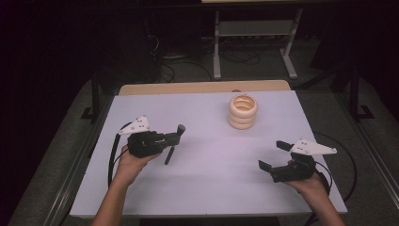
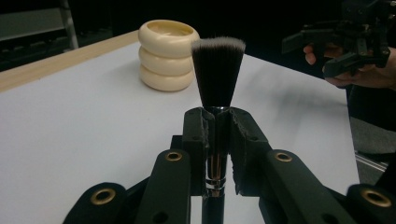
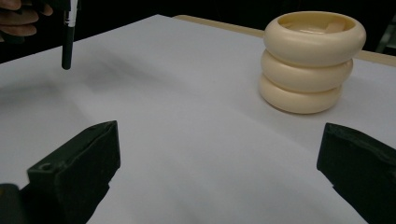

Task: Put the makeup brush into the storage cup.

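Our left gripper has its jaws closed tight on a makeup brush, clamped around the handle just below the dark bristles, which stand up past the jaw tips. In the high view the brush handle hangs down from the jaws above the white table. Beyond and to the right of that gripper stands a cream ribbed holder, well apart from it. Our right gripper holds nothing, its jaws spread wide; the holder lies ahead of it, toward its right jaw.
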`<state>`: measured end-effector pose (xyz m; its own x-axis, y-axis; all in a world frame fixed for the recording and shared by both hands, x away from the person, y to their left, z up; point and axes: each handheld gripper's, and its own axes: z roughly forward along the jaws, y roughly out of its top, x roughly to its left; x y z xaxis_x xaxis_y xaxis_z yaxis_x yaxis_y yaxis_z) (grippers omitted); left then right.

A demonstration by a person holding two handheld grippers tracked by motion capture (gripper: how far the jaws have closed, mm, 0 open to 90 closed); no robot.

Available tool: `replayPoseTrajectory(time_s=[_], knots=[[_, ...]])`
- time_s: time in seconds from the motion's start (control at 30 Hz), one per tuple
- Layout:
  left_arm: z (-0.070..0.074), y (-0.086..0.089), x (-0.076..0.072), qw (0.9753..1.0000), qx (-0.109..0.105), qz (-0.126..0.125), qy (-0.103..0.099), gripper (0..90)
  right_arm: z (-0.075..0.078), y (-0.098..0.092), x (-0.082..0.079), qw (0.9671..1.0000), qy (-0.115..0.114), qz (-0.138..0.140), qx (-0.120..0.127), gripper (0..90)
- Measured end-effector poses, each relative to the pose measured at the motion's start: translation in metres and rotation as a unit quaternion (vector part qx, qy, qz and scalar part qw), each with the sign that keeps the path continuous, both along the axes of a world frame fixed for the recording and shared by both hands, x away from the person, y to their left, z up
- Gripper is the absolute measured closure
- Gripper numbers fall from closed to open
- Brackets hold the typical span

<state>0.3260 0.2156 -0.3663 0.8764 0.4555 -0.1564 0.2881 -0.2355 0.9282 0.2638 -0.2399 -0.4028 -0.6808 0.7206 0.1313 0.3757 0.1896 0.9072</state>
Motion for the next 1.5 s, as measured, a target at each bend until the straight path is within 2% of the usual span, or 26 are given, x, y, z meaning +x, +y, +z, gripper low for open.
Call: replayPoseTrajectory(time_s=[0.07, 0.27, 0.4, 0.53, 1.13, 1.27, 1.5], knots=[[0.001, -0.001, 0.0, 1.0, -0.002, -0.001, -0.004, 77.7, 0.001, 0.003, 0.004, 0.9999, -0.001, 0.007, -0.008, 0.0], [0.002, -0.007, 0.0, 0.9999, -0.012, 0.0, -0.008, 77.7, 0.002, 0.003, 0.009, 0.9999, 0.004, 0.013, 0.008, 0.0], [0.002, -0.01, 0.0, 0.9999, -0.01, -0.004, -0.01, 77.7, 0.004, 0.005, 0.011, 0.9998, 0.001, 0.015, 0.011, 0.0], [0.002, -0.015, 0.0, 0.9998, -0.015, -0.006, -0.011, 77.7, 0.009, 0.007, 0.017, 0.9996, -0.007, 0.016, 0.024, 0.0], [0.005, -0.026, 0.0, 0.9994, -0.022, -0.019, -0.019, 77.7, 0.022, 0.022, 0.038, 0.9986, -0.019, 0.036, 0.034, 0.0], [0.006, -0.027, 0.0, 0.9993, -0.025, -0.018, -0.021, 77.7, 0.025, 0.027, 0.043, 0.9978, -0.027, 0.043, 0.041, 0.0], [0.006, -0.029, 0.0, 0.9992, -0.03, -0.016, -0.023, 77.7, 0.025, 0.036, 0.05, 0.9972, -0.028, 0.05, 0.049, 0.0]])
